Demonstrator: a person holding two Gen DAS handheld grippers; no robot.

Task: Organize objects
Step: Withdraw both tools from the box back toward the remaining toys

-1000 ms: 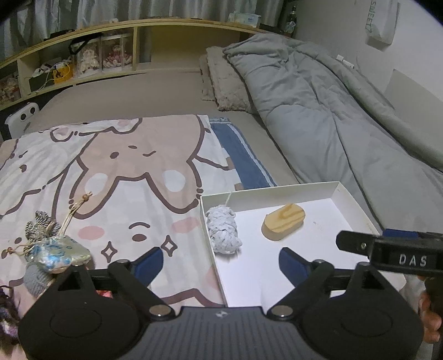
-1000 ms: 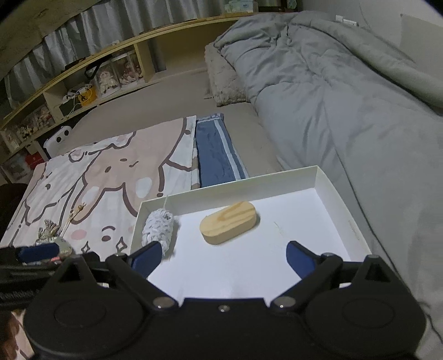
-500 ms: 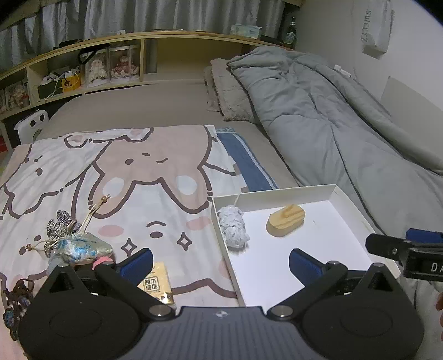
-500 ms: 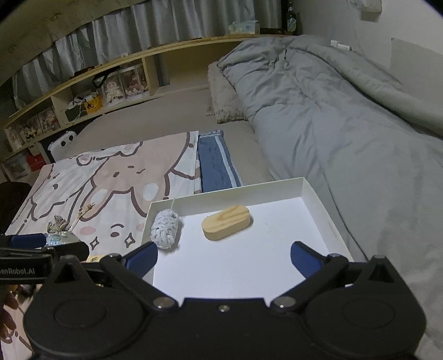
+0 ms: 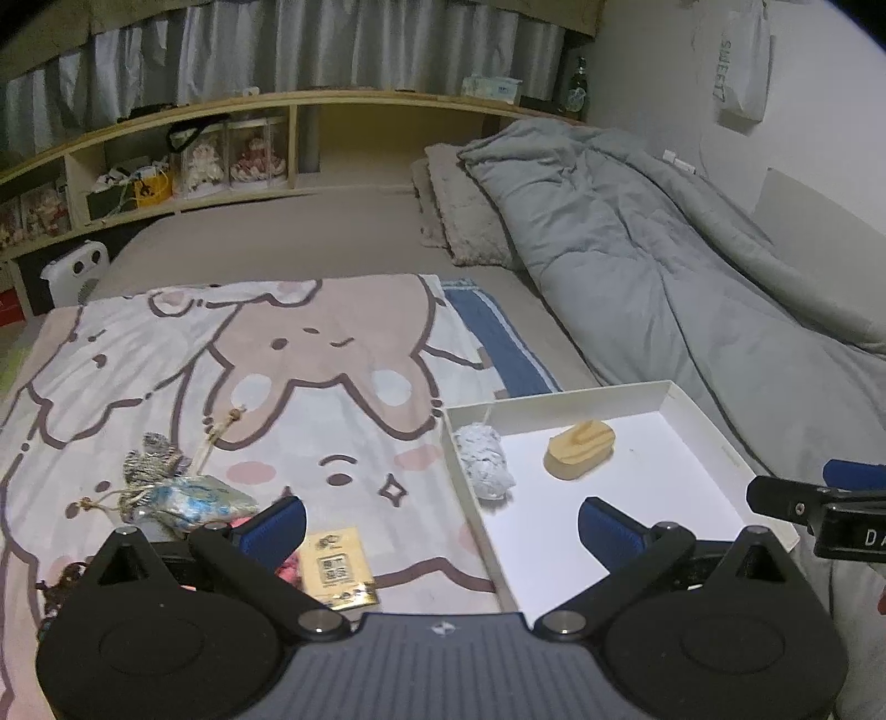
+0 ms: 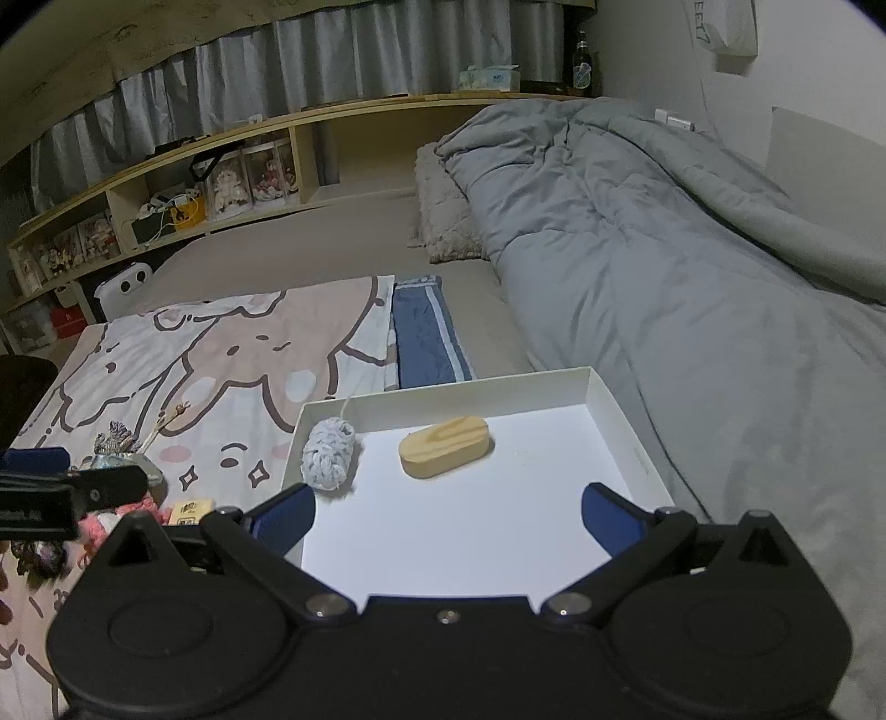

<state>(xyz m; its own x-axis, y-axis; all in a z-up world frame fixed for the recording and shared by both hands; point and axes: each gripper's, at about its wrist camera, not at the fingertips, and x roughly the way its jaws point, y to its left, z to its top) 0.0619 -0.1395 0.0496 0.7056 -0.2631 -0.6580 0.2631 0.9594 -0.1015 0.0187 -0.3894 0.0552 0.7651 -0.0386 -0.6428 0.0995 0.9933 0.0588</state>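
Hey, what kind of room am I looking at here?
Most likely a bedroom. The work is being done on a bed: a rumpled grey duvet and a pillow lie on it, and a wooden headboard shelf holds boxed dolls and small keepsakes under a curtain.

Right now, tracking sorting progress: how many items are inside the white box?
2: a yarn ball by the white box left wall, and a wooden block mid-box toward the far wall.

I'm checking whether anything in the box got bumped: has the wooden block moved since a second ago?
No. The wooden block lies in the same spot beside the yarn ball, near the white box's far wall.
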